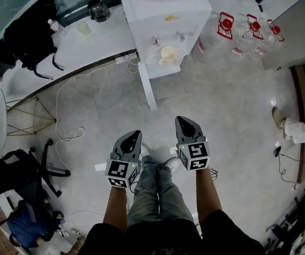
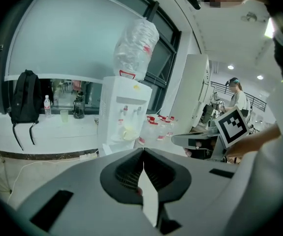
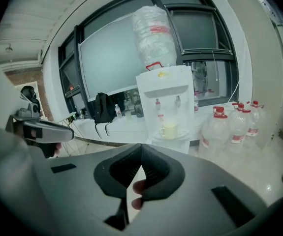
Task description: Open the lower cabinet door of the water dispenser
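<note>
While the left gripper (image 2: pixel 143 149) has its jaws clenched tip to tip on nothing, the right gripper (image 3: pixel 141 145) is pinched just as tight and just as empty. Both are held out at the lower middle of the head view, side by side above the person's legs (image 1: pixel 155 190), well apart from the water dispenser (image 1: pixel 163 15) at the top centre. That white unit has a cream mug (image 1: pixel 168 53) under its taps. Its lower cabinet door (image 1: pixel 147 86) juts out edge-on from the bottom left corner toward the person, already swung open. Red-capped water jugs (image 1: pixel 250 28) sit at the upper right, and a black backpack (image 1: pixel 27 41) lies on the ledge (image 1: pixel 94 47) at the upper left.
</note>
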### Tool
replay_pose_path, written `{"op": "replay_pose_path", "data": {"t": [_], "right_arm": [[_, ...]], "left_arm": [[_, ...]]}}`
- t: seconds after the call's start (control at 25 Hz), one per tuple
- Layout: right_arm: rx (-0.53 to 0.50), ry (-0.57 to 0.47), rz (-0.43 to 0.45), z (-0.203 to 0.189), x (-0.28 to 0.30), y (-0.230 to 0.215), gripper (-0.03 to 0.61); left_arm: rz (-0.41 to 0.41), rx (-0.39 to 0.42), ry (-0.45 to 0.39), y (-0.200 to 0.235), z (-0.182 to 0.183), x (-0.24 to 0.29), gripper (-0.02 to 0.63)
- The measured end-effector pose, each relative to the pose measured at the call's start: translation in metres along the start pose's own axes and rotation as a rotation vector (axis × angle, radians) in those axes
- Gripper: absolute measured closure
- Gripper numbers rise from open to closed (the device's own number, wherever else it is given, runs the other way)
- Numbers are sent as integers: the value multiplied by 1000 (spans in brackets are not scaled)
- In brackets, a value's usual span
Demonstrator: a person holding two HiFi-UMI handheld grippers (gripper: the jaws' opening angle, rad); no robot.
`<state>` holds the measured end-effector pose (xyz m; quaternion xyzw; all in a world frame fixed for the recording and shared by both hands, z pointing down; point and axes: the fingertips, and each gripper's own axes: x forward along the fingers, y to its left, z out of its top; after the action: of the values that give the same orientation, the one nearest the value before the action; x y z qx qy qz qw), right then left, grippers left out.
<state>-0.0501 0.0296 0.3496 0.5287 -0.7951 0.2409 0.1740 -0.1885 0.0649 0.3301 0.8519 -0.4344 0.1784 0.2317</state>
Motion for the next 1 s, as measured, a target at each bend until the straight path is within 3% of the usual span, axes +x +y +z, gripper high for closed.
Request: {"op": "replay_pose_path", "data": {"t": [0.16, 0.28, 0.4, 1.0], "right_arm": [[40, -31, -39, 21, -28, -7, 565], [58, -63, -50, 41, -48, -12, 565], [11, -73, -48, 58, -64, -11, 565], [-56, -185, -73, 145, -150, 0, 565]], "left_arm": [[37, 33, -33, -5, 24, -14, 601], [58, -3, -59, -4, 41, -22, 601], [85, -31, -88, -3, 60, -34, 601], [98, 67, -176, -37, 143, -88, 601]]}}
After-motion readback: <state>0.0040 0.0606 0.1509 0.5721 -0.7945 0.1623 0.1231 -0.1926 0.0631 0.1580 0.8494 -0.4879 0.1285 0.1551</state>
